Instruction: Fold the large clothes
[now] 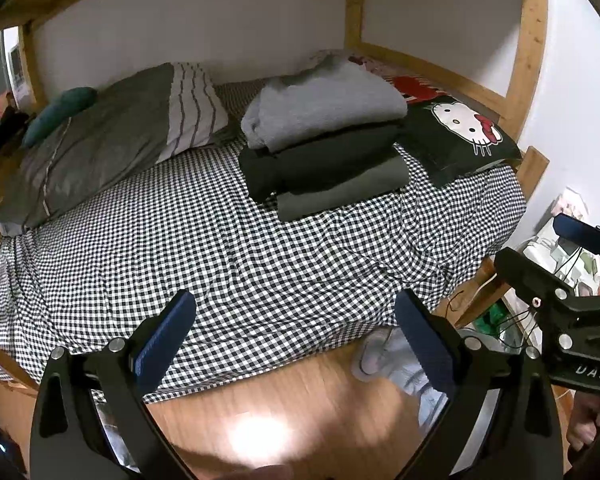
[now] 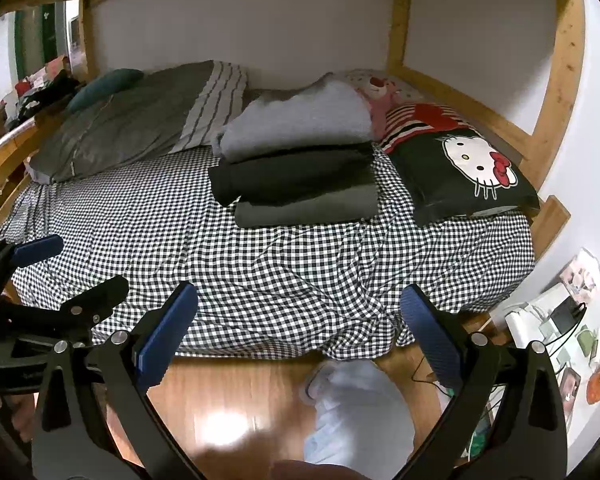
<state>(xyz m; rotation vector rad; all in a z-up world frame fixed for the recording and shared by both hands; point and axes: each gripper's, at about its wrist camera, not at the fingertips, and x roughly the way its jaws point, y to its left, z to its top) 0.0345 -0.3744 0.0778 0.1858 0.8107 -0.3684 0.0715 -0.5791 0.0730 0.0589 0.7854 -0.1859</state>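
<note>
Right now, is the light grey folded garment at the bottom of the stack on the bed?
No, the light grey garment lies on top of the stack, above the black one and the dark grey one.

Folded clothes stack (image 1: 324,132) on bed (image 1: 220,248), between pillow (image 1: 100,136) left, cushion (image 1: 460,132) right.

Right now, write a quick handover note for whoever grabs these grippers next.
Left gripper: open, holding nothing, above the floor at the bed's near edge.
Right gripper: open, holding nothing, beside it.
Done: three folded pieces stacked on the checkered sheet: light grey on top, black, dark grey at the bottom.
Left: a pale garment lies on the floor, possibly next.
</note>
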